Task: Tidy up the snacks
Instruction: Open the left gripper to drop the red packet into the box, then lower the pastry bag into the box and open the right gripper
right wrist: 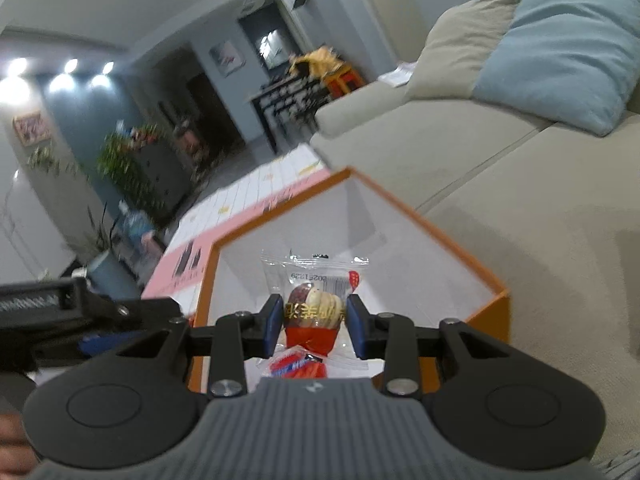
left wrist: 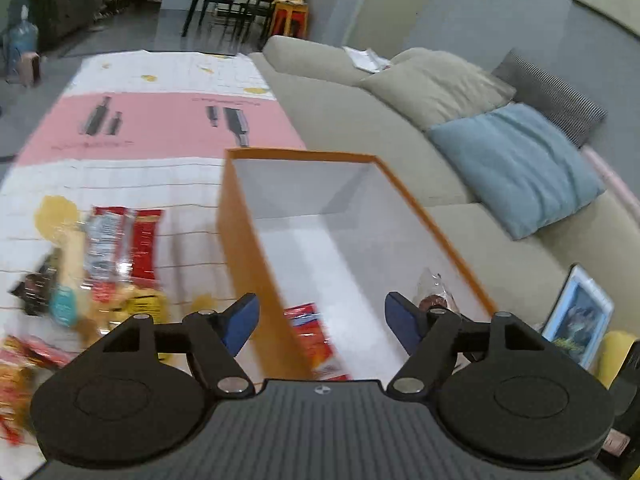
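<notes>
Right wrist | tongs (right wrist: 313,322) grip snack packet (right wrist: 314,300) | above orange box (right wrist: 448,236)

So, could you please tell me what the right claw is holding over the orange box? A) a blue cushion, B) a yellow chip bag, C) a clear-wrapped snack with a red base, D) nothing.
C: the right claw is shut on the clear-wrapped snack, above the orange box.
</notes>
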